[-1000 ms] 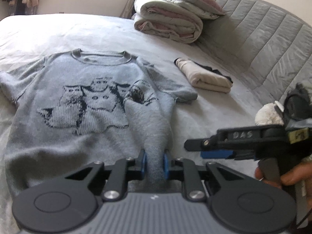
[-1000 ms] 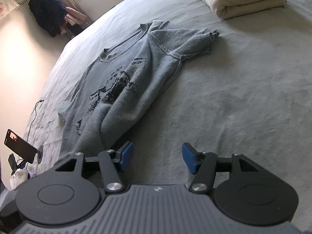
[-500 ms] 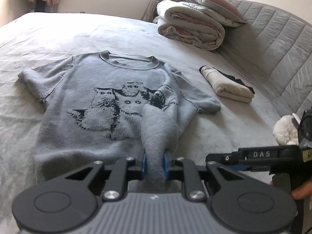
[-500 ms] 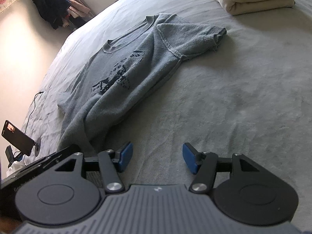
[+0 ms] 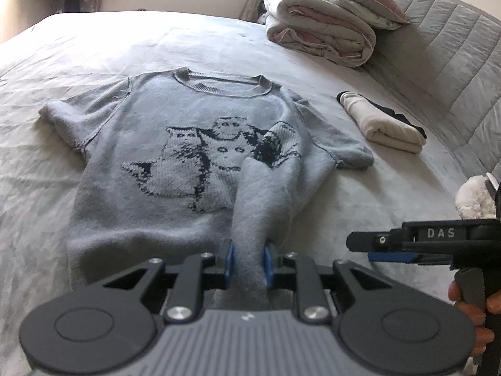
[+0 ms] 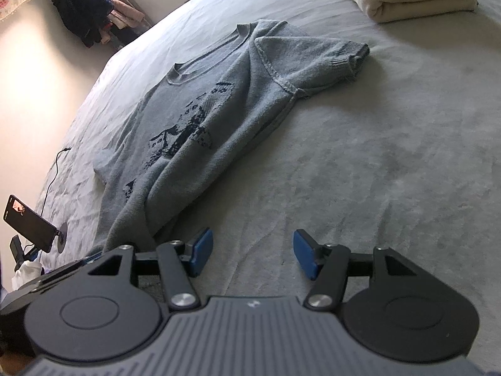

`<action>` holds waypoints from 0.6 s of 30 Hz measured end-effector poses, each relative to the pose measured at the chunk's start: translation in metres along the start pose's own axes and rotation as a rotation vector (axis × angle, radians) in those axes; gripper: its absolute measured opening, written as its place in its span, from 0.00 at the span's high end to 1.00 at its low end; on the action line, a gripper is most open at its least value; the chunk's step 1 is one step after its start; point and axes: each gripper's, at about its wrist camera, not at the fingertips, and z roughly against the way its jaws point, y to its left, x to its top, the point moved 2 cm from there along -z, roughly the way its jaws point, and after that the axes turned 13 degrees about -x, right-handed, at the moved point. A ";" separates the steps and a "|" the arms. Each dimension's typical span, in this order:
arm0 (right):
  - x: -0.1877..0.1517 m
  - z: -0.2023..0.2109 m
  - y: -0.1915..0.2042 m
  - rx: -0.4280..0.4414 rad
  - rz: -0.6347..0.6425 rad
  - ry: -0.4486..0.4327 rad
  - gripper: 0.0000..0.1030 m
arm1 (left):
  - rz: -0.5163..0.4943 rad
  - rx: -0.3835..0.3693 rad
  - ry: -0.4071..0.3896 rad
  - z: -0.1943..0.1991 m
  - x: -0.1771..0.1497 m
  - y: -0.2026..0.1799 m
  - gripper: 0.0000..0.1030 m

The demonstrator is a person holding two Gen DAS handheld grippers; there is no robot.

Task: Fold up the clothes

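Grey knit, a short-sleeved sweater with dark cat figures, lies face up on the bed, neck toward twelve o'clock. Its lower right corner is bunched and lifted toward six o'clock, pinched between the blue pads of the left gripper, whose jaws have just eased slightly wider. The right gripper hangs over bare grey bedspread at four o'clock, jaws parted and empty. Folded cream clothes sit at two o'clock, a rolled duvet and quilted headboard beyond.
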 end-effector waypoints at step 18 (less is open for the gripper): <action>0.000 -0.002 0.002 0.000 -0.004 0.008 0.40 | 0.012 0.011 0.018 -0.004 -0.001 0.002 0.79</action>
